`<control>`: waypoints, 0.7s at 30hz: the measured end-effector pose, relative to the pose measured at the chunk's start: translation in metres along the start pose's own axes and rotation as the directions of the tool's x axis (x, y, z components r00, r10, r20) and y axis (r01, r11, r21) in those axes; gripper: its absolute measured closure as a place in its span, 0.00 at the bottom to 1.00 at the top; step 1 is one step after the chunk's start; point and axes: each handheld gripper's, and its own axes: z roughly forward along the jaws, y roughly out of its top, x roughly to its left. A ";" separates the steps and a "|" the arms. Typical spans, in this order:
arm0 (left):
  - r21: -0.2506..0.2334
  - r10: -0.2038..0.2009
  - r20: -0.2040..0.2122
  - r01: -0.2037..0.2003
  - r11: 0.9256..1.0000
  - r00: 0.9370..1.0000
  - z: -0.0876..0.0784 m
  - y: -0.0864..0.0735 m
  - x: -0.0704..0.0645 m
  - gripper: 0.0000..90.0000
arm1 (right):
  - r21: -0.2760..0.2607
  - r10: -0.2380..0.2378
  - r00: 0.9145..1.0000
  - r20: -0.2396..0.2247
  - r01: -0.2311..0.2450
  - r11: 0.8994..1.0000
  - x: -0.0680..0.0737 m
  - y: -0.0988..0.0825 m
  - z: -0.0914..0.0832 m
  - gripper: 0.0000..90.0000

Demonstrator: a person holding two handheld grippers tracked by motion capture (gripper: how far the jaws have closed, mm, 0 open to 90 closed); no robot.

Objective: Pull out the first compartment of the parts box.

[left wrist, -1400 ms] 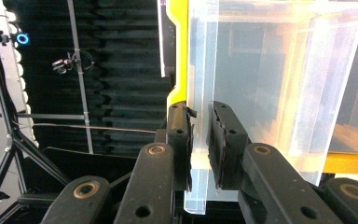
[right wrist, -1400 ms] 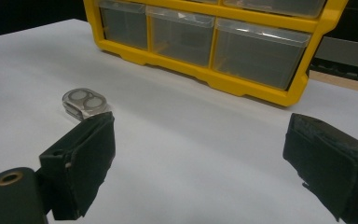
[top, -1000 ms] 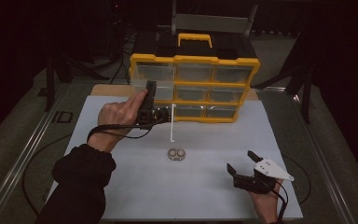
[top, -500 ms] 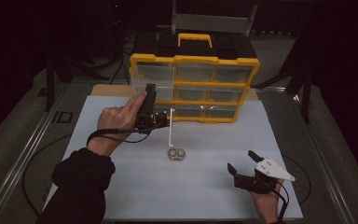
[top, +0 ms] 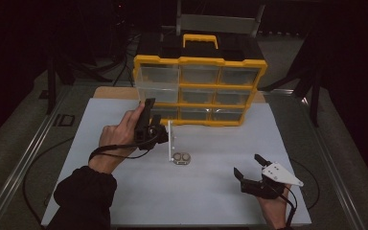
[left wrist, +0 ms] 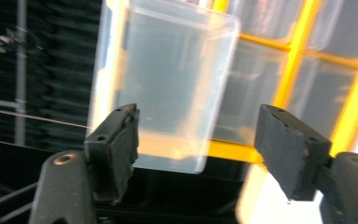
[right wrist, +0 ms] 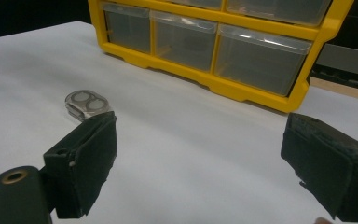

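A yellow drawer cabinet [top: 200, 61] stands at the back of the white mat, its clear top-left drawer [top: 157, 85] pulled out. My left gripper [top: 152, 112] hovers just in front of and below that drawer. Its jaws have just been opening, and in the left gripper view they [left wrist: 198, 116] stand apart. The drawer front [left wrist: 168, 84] lies ahead of them, untouched. A small clear case [top: 182, 157] with two round discs lies mid-mat. My right gripper [top: 247, 165] rests open near the front right, and the case [right wrist: 87, 103] lies beyond its left jaw.
The cabinet's black lid carries a yellow handle [top: 200, 38]. The other clear drawers [right wrist: 256, 46] are pushed in. Cables loop off both sides of the mat [top: 211, 201], which sits on a darker table with a metal rail [top: 24, 158] on the left.
My left gripper has drawn back and down from the pulled-out drawer and its jaws have spread. The right gripper and the small case have stayed put.
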 end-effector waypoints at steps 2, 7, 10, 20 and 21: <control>0.011 -0.052 0.054 0.051 0.999 0.997 0.000 -0.003 -0.004 0.28 | -0.001 0.001 1.000 0.004 -0.001 1.000 -0.001 0.000 0.000 0.12; 0.040 -0.187 0.154 0.183 0.982 0.970 0.002 -0.012 -0.014 0.18 | -0.009 0.004 1.000 0.003 -0.004 1.000 -0.002 0.002 0.000 0.12; 0.072 -0.244 0.212 0.234 0.969 0.946 0.003 -0.019 -0.020 0.14 | -0.018 0.010 1.000 0.001 -0.010 1.000 -0.004 0.004 0.001 0.12; 0.144 -0.430 0.423 0.410 0.901 0.797 0.008 -0.041 -0.032 0.00 | -0.047 0.029 1.000 0.003 -0.029 0.999 -0.013 0.006 -0.001 0.11; 0.148 -0.454 0.434 0.435 0.888 0.778 0.008 -0.043 -0.033 0.00 | -0.048 0.030 1.000 0.003 -0.030 0.998 -0.014 0.006 -0.001 0.11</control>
